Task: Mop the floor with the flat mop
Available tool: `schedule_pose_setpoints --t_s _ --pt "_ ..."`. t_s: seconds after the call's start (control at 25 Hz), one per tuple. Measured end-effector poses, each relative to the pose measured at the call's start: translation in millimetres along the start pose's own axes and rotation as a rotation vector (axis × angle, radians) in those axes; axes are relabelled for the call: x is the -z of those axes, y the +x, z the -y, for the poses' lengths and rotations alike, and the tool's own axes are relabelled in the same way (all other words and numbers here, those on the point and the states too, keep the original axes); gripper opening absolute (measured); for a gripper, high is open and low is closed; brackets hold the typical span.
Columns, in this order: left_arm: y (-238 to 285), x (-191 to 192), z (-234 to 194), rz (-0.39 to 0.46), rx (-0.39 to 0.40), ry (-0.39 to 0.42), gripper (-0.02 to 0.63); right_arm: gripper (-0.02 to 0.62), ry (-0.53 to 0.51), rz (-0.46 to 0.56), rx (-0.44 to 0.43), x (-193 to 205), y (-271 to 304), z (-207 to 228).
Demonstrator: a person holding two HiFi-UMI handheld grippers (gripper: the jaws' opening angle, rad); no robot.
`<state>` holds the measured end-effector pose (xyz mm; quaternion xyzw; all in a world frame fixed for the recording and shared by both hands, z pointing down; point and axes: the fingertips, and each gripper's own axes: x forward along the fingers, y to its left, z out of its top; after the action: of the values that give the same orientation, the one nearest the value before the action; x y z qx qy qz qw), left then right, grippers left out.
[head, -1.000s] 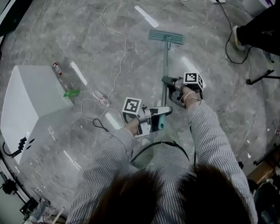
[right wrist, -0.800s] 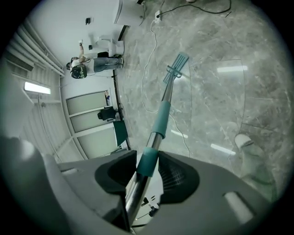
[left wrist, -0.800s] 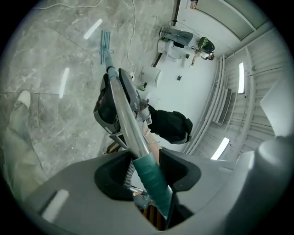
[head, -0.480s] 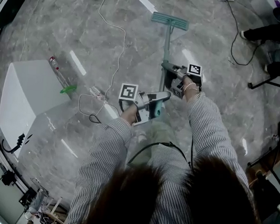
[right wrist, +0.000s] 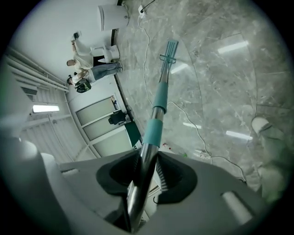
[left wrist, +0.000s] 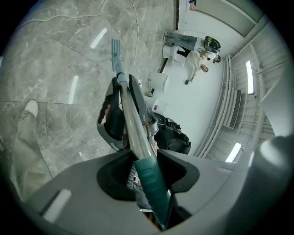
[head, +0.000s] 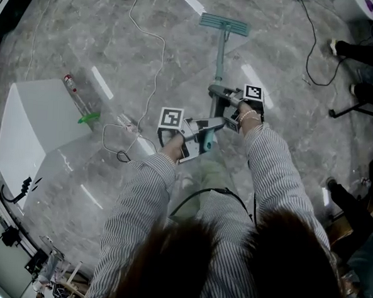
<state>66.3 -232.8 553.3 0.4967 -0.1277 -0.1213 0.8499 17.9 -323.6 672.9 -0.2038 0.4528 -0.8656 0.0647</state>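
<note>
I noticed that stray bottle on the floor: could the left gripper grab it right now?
Probably not: the left gripper is shut on the mop handle, and the bottle lies apart, off to its left.

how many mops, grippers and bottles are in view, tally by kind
flat mop: 1
grippers: 2, left gripper and right gripper
plastic bottle: 1
total: 4

Head view steeply downward, gripper views share mop (head: 219, 62)

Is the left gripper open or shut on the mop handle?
Shut: the left gripper has its jaws clamped on the mop handle.
</note>
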Motion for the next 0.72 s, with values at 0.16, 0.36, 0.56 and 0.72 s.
schedule_pose_setpoints --t_s 0.16,0.36,0.56,0.72 --pt "2 3 0 0.027 0.019 -0.015 0.137 0.12 -0.007 -0.011 0.024 2 -3 1" --pt "-2 19 -7 0.032 0.034 -0.019 0.137 0.12 -0.001 -0.011 0.023 15 -10 11" --pt "-20 58 -26 -0.02 0.004 -0.004 0.135 0.12 -0.005 -0.027 0.025 54 -20 34" --pt "-47 107 -52 -0.053 -0.021 0.002 0.133 0.12 -0.01 -0.052 0.021 103 -30 67"
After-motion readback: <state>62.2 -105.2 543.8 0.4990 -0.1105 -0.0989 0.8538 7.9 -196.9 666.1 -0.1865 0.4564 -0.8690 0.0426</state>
